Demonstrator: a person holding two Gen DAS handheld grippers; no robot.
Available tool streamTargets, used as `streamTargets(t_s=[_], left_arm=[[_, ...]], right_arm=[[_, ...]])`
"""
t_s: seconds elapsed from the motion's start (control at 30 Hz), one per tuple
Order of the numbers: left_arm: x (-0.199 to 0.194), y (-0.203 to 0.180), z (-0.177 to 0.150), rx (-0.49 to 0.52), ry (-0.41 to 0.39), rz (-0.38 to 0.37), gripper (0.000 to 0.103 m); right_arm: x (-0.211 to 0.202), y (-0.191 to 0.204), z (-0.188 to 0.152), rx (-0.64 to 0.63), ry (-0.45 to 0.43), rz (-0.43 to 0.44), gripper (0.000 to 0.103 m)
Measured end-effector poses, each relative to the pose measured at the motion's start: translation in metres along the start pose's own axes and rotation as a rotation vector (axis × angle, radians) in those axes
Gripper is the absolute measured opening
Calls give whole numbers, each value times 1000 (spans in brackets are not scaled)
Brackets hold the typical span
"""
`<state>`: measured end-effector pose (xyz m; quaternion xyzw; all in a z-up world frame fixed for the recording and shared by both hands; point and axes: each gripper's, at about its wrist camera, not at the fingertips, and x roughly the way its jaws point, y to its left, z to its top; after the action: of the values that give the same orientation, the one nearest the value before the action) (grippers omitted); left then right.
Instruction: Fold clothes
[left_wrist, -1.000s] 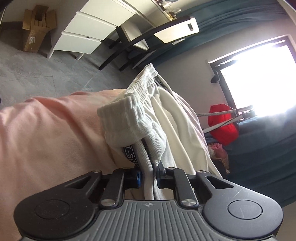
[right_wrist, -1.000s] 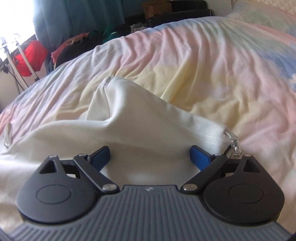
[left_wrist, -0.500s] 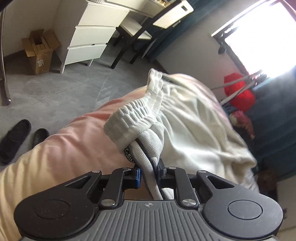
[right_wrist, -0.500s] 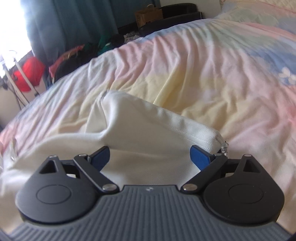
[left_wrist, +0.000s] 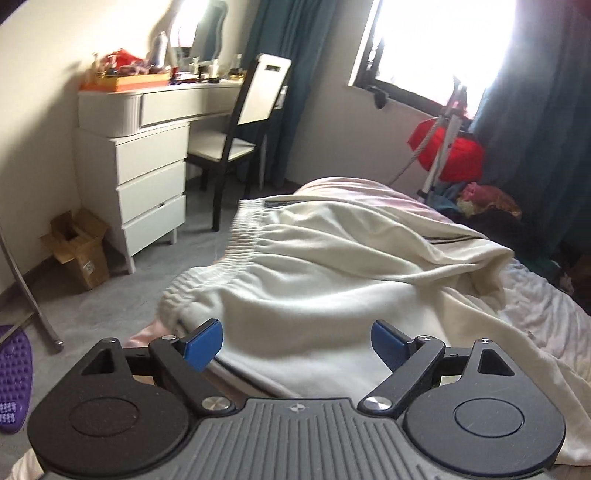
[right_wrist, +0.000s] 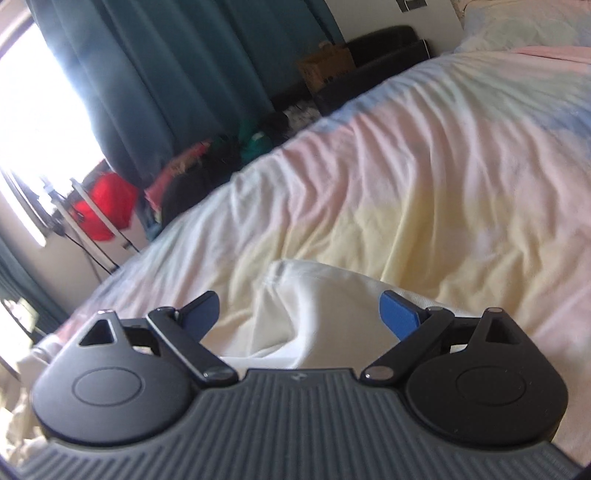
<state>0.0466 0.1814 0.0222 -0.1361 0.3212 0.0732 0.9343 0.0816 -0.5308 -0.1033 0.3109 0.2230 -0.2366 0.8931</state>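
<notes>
waistband released; left gripper opening, now clear.

A bed under a rumpled sheet of pale pink, yellow and blue carries cream-white trousers, lying crumpled near its edge, the elastic waistband toward the left.

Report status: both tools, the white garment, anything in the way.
Left tool jaws opening, nothing gripped. Right tool open, empty. White pants lie rumpled on the bed, waistband toward the bed's edge. Nothing in the way.
</notes>
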Motion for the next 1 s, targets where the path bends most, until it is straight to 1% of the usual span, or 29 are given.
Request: streamTargets(t_s=[0.07,0.17,0.27,0.33,0.4,0.43,0.47,0.5,0.53,0.57,0.6,0.67,0.73,0.8,0.83,0.9,0.97,1.0], left_arm=[[10,-41,-11,22,-10,-77,90],[34,-101,-33,71,-26,-159,91],[68,-148,-58,147,-15,-239,91],[89,-171,-74,226,5,-276,91],[103,-184,-92,344,-5,-281,91],[109,-186,-98,377,-4,-274,91],[114,-186,-104,402,-1,-265,91],[119,-187,-110,426,3,-256,91],[123,-185,-113,426,14,-252,91],[126,-180,-115,411,29,-251,91],[127,-177,-114,393,42,-253,91],[128,-171,-112,357,52,-268,91],[124,-167,-111,340,45,-279,91],[118,-165,-110,338,31,-282,91],[116,-165,-111,341,25,-281,91],[113,-165,-112,348,13,-277,91],[112,-167,-113,359,2,-271,91],[111,-168,-113,365,-5,-270,91]], right_arm=[[20,7,0,-68,42,-112,94],[37,16,-3,-172,22,-154,95],[45,20,-2,-211,-13,-124,95],[54,22,-2,-234,-4,-120,95],[65,21,-6,-245,35,-100,94],[70,21,-9,-251,57,-90,87],[74,21,-11,-264,67,-103,64],[75,22,-13,-273,64,-112,48],[75,23,-14,-282,61,-121,38],[72,25,-13,-286,42,-138,25],[69,27,-12,-290,23,-154,19],[58,24,-6,-255,-48,-184,17],[51,15,1,-202,-93,-219,16],[49,4,1,-167,-119,-278,15],[52,-5,-1,-138,-108,-282,16],[59,-18,-5,-82,-80,-255,16],[56,-15,-5,-84,-100,-241,20],[54,-12,-4,-89,-109,-236,25]])
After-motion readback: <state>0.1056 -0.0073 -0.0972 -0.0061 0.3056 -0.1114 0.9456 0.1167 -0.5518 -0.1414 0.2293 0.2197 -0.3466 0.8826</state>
